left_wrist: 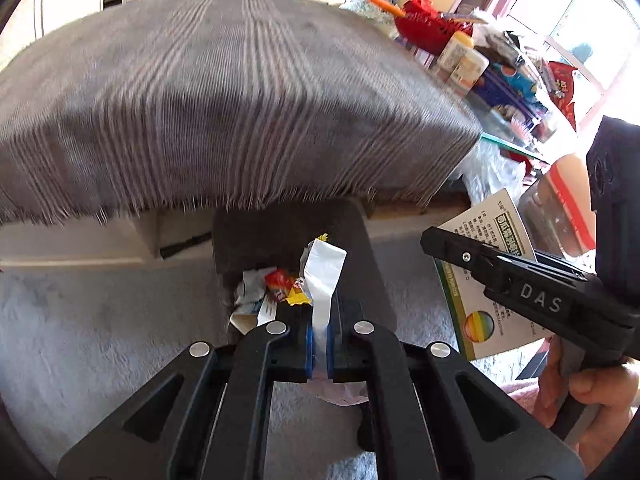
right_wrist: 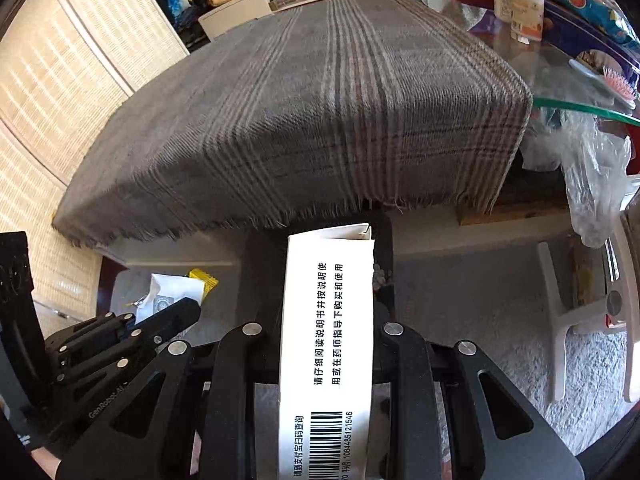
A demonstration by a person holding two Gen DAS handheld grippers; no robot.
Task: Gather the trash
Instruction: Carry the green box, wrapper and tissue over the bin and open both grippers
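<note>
My left gripper [left_wrist: 319,344] is shut on a white plastic wrapper [left_wrist: 325,280] and holds it above a dark bin [left_wrist: 372,280] on the floor. The bin holds crumpled paper, a red wrapper [left_wrist: 278,280] and a yellow wrapper [left_wrist: 298,300]. My right gripper [right_wrist: 326,336] is shut on a white medicine box [right_wrist: 326,320] with black Chinese print and a barcode. In the left wrist view the right gripper [left_wrist: 520,280] and its box [left_wrist: 480,280] sit to the right of the bin. In the right wrist view the left gripper [right_wrist: 132,332] shows at lower left, with its wrapper [right_wrist: 172,288].
A table covered with a grey striped cloth [left_wrist: 224,100] stands just behind the bin. A glass table [right_wrist: 580,108] at the right carries bottles, a red basket [left_wrist: 432,24] and snack bags. A grey carpet [left_wrist: 80,340] covers the floor. A white chair base [right_wrist: 560,312] is at right.
</note>
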